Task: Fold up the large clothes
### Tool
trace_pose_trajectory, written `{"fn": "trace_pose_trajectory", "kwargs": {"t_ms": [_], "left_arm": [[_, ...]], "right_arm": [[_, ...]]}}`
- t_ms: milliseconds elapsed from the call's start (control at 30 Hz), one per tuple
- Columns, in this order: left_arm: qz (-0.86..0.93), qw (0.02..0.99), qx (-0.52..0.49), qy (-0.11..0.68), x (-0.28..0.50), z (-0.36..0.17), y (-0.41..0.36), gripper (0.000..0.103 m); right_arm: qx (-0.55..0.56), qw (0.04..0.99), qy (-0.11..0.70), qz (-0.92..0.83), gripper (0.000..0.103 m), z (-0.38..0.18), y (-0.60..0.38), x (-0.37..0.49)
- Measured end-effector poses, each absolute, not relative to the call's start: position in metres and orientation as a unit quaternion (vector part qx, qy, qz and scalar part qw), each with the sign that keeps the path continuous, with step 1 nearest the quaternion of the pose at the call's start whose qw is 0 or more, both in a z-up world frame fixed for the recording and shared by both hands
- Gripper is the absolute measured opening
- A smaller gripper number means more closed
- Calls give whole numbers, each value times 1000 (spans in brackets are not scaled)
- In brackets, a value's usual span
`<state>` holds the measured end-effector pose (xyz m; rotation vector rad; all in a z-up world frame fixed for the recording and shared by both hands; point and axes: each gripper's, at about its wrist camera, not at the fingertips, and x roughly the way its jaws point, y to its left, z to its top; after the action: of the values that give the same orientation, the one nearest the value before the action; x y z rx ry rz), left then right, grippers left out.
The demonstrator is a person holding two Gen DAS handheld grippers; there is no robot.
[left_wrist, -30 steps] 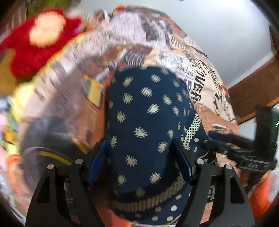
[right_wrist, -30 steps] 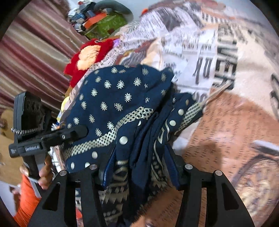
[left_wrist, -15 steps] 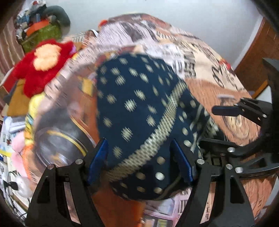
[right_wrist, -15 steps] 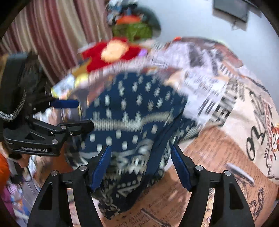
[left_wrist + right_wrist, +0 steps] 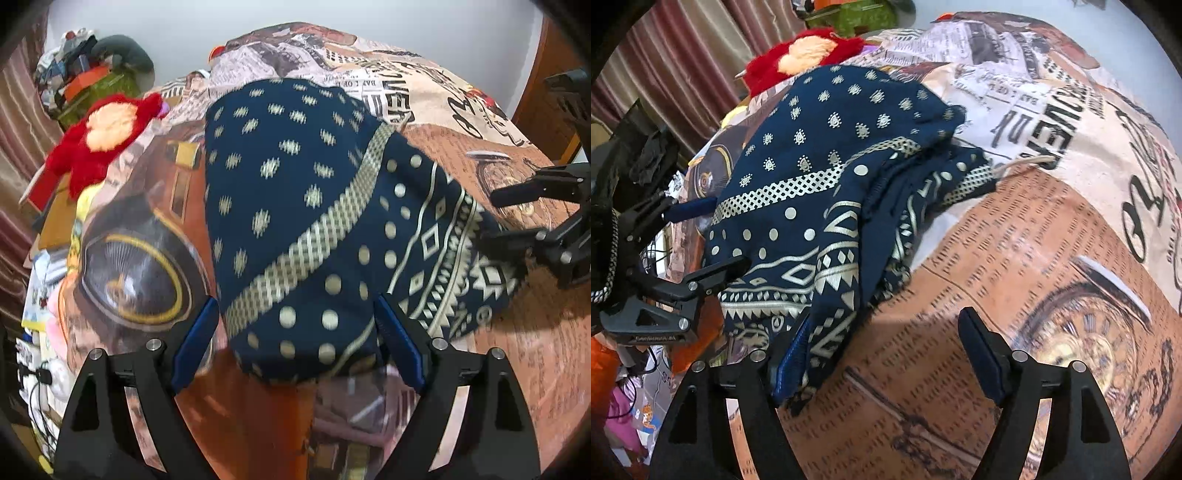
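A navy garment with cream dots and geometric borders (image 5: 314,206) lies folded in a bundle on the printed bedspread (image 5: 461,110). My left gripper (image 5: 297,339) is open, its blue pads either side of the bundle's near edge. My right gripper (image 5: 886,354) is open; its left pad touches the garment's (image 5: 820,177) near corner, its right pad is over bare bedspread (image 5: 1034,240). Each gripper shows in the other view: the right gripper at the right edge (image 5: 546,221), the left gripper at the left (image 5: 683,251).
A red plush toy (image 5: 99,140) lies at the bed's far left. A pile of bags and clutter (image 5: 85,81) sits behind it. Striped curtains (image 5: 676,62) hang on the left. A wooden door or frame (image 5: 543,103) stands far right.
Both grippers opened and let go of the garment, then pulled back. The garment dropped from a raised bundle onto the bedspread and lies flatter.
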<state>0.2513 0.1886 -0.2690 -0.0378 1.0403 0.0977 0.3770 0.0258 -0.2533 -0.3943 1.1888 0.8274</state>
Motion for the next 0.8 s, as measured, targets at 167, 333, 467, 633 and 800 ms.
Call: {"fn": "trace_pose_trajectory", "kwargs": {"t_ms": [167, 333, 467, 633, 800], "left_arm": [[63, 858, -9, 510, 235, -267, 183, 86], [87, 863, -8, 498, 218, -248, 180, 86], [105, 888, -35, 446, 201, -200, 183, 86], [118, 927, -55, 352, 173, -125, 182, 86], [114, 956, -58, 265, 141, -59, 169, 86]], "right_arm": [[-162, 742, 540, 364, 75, -243, 7, 367], [-103, 772, 516, 356, 75, -217, -17, 350], [-69, 803, 475, 354, 75, -180, -24, 334], [-51, 846, 386, 363, 75, -114, -34, 304], [-26, 881, 291, 372, 75, -51, -48, 265]]}}
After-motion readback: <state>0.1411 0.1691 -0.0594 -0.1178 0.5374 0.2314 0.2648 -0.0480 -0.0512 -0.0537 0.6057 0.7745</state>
